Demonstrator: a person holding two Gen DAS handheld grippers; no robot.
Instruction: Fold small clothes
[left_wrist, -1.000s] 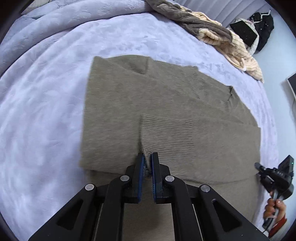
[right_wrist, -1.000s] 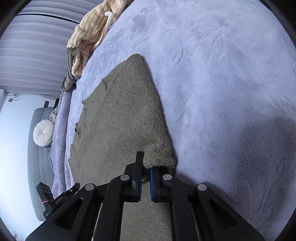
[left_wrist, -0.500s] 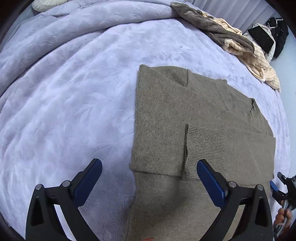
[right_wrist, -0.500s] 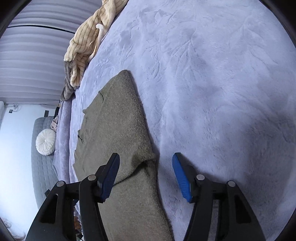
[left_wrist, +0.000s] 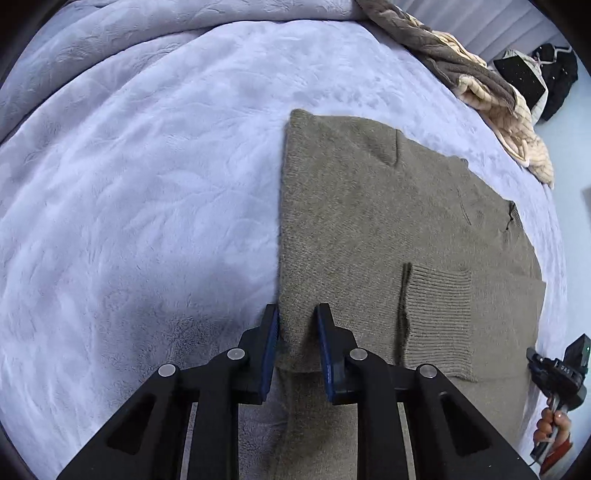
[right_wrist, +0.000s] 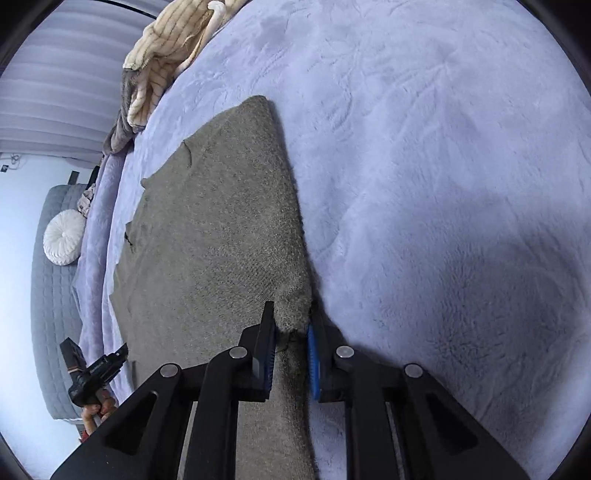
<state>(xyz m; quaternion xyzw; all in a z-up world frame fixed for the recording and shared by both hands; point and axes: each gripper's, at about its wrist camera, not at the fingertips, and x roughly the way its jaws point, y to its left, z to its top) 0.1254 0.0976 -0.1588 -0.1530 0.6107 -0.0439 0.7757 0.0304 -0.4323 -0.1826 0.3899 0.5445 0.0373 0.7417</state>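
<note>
A lavender plush bed (left_wrist: 155, 192) carries an olive knit sweater (left_wrist: 369, 229), folded, a ribbed cuff (left_wrist: 437, 317) lying on top. A cream and brown garment pile (left_wrist: 480, 88) sits at the bed's far edge. The left hand-held gripper (left_wrist: 297, 345) straddles the sweater's folded left edge, narrowly parted. The right hand-held gripper (right_wrist: 291, 354) likewise brackets the folded right corner, nearly pinching it.

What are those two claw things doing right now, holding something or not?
Left gripper: partly closed around the folded edge of the olive sweater; a firm pinch cannot be told.
Right gripper: the same, around another sweater edge.
</note>
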